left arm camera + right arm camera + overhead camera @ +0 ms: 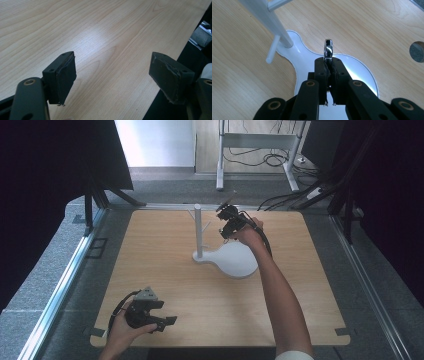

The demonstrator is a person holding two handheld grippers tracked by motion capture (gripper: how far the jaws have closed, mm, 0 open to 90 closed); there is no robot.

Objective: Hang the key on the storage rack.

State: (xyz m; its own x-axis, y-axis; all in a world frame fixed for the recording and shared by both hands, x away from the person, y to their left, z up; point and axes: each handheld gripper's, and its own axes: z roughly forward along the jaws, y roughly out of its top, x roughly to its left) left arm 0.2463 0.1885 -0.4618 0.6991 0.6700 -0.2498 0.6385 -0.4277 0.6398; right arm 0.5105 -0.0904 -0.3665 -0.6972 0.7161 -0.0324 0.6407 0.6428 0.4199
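Above the white stand (352, 72), a shiny metal ring (328, 49) is pinched edge-on by the right gripper (328, 65). Near the table's (170, 270) front edge, the left gripper (112, 72) is held spread wide. No writing can be read.

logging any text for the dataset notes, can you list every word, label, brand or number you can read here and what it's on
None: no readable text in any view.
The white stand, its post and the wooden table carry no print.
The shiny metal ring held in the right gripper shows no marking.
The left gripper pads are plain black.
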